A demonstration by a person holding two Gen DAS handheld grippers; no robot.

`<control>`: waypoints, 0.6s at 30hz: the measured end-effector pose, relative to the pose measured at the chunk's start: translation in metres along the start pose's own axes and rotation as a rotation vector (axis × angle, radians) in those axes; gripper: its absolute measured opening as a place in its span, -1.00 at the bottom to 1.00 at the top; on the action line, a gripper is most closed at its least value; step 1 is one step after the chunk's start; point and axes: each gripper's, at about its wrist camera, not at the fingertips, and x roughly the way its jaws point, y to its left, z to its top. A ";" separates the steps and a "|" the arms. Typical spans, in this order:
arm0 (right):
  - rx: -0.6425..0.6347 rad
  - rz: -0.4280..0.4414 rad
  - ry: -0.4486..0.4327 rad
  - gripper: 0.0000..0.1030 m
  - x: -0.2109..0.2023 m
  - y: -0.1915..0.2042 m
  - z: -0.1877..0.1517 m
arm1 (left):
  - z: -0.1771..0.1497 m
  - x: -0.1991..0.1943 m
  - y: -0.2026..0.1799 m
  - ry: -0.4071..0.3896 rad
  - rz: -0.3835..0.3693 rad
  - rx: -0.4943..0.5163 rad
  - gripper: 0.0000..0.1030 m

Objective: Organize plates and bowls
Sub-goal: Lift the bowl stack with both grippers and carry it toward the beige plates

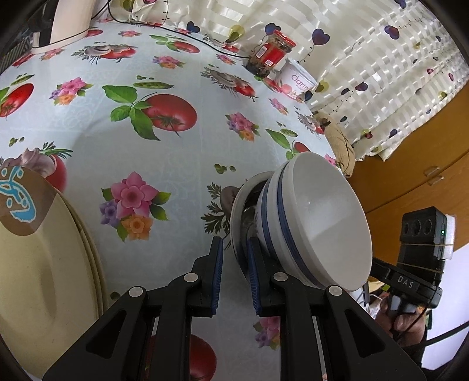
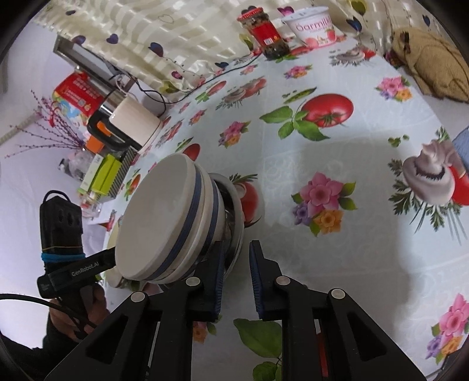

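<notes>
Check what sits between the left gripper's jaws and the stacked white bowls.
Nothing separates them: in the left wrist view the left gripper straddles the rim of the bottom bowl of the stacked white bowls.

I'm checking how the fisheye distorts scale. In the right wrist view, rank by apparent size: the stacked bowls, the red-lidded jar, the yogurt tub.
1. stacked bowls, by far the largest, though they sit nearest the camera.
2 and 3. red-lidded jar and yogurt tub look about alike, both far off; no ranking between them.
</notes>
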 end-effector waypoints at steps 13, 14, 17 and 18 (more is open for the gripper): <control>0.048 0.080 0.036 -0.69 0.008 -0.010 0.004 | -0.002 0.008 0.001 0.017 -0.019 -0.002 -0.68; 0.048 0.081 0.035 -0.74 0.007 -0.009 0.004 | -0.001 0.007 0.000 0.014 -0.019 0.002 -0.71; 0.043 0.080 0.033 -0.76 0.007 -0.009 0.003 | -0.002 0.007 -0.005 0.004 0.004 0.032 -0.73; 0.039 0.077 0.031 -0.76 0.007 -0.009 0.003 | -0.002 0.006 -0.006 0.000 0.011 0.039 -0.73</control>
